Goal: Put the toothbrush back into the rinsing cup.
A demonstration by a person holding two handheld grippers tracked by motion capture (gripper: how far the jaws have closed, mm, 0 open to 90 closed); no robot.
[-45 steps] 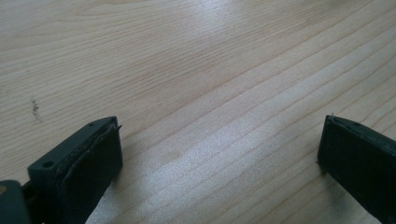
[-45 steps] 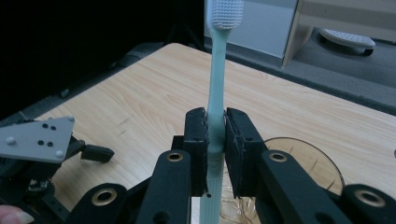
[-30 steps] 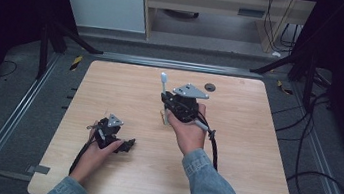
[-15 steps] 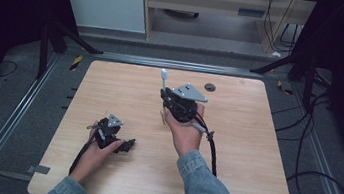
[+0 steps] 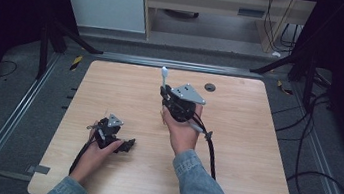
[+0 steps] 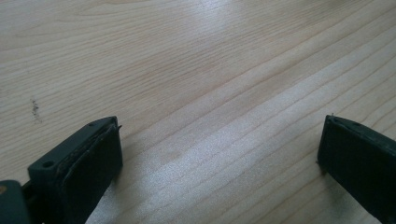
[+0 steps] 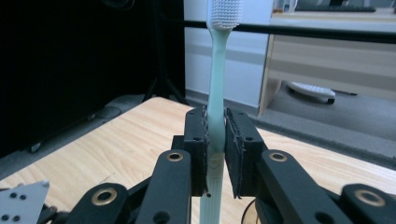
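toothbrush [image 7: 218, 70] handle end hidden behind right gripper [image 7: 215, 135] pads

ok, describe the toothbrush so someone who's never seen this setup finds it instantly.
Start at the light wooden table and find the raised right gripper near its middle. Clamped between its black jaws stands a pale mint-green plastic toothbrush, white bristle head up. It is the one slim, pale upright thing; the small dark round disc nearby lies flat.
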